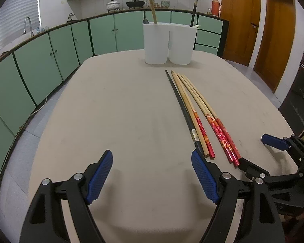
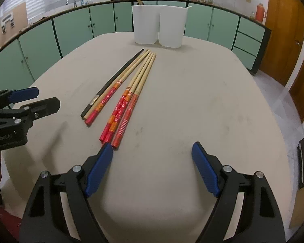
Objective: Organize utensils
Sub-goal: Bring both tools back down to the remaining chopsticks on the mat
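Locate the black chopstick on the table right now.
The black chopstick lies flat on the table, outermost on the left of the chopstick row in both views, touching a red-handled chopstick. Its tip points toward the white holder.

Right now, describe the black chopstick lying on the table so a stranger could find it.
Start at the white double holder at the table's far end. Nearer lies a row of chopsticks; the black chopstick is leftmost. It alone is all dark, with a silver band near its handle end.
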